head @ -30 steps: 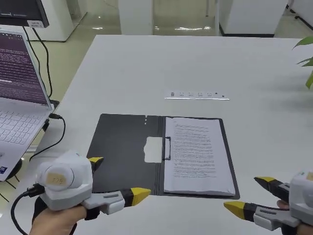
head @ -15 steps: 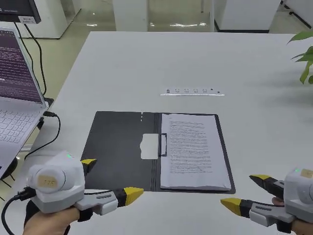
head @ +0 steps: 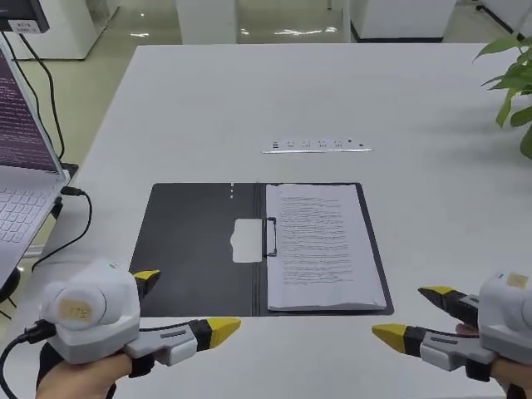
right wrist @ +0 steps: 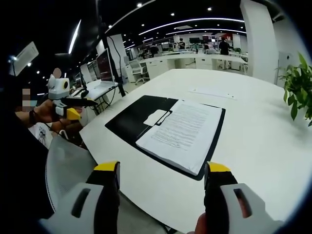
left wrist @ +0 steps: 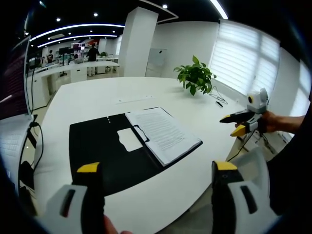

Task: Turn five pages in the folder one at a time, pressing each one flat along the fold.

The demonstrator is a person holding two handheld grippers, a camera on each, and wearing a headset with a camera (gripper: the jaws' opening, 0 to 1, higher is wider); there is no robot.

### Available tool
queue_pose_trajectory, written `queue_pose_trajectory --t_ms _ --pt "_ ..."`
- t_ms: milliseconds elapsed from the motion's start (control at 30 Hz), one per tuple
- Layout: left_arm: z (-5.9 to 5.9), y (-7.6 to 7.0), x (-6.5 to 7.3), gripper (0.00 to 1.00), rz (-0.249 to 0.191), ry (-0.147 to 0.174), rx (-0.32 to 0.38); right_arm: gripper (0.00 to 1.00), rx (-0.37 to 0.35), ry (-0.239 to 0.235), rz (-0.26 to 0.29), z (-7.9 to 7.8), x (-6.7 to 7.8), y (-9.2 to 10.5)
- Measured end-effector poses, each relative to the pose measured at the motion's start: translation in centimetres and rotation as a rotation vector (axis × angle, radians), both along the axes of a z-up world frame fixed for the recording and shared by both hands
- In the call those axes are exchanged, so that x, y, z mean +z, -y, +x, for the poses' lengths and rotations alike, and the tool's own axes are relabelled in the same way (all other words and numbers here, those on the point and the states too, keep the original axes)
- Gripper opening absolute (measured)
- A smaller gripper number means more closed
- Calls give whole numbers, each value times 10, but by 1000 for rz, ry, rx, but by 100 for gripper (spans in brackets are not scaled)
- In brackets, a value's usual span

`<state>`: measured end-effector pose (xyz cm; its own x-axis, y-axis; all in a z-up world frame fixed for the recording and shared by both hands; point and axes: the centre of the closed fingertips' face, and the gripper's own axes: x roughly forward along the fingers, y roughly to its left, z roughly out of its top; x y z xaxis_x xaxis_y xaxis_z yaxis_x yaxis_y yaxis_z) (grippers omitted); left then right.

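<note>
The black folder [head: 199,249] lies open and flat on the white bench [head: 249,91]. Its left cover is bare, and the stack of printed pages [head: 320,245] rests on the right half, held near the spine by a clip [head: 270,237] so that sheets can swing over leftward. No page looks turned yet, so the task seems at its start. The left tool [head: 189,301] hovers by the folder's near left corner, jaws spread and holding nothing. The right tool [head: 408,312] hangs off the near right corner, likewise spread and empty. Flanking the folder this way probably readies one tool to lift a page edge and the other to press along the fold.
</note>
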<state>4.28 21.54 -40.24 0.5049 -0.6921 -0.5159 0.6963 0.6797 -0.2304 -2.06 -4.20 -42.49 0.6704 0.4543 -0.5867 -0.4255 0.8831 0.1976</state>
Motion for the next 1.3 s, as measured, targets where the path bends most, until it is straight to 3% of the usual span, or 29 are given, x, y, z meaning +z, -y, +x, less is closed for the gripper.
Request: queue_pose_trajectory --t_ms 567,933,1100,1300 --pt "1 1 -3 91 -3 -13 -2 70 -57 -15 41 -11 -6 4" --pt "4 10 -3 91 7 -13 -30 70 -60 -17 49 -14 -8 5" --pt "10 15 -4 90 23 -12 -65 69 -62 -19 54 -16 -8 7" --pt "22 24 5 89 -9 -3 -63 69 -67 -26 51 -20 -9 10"
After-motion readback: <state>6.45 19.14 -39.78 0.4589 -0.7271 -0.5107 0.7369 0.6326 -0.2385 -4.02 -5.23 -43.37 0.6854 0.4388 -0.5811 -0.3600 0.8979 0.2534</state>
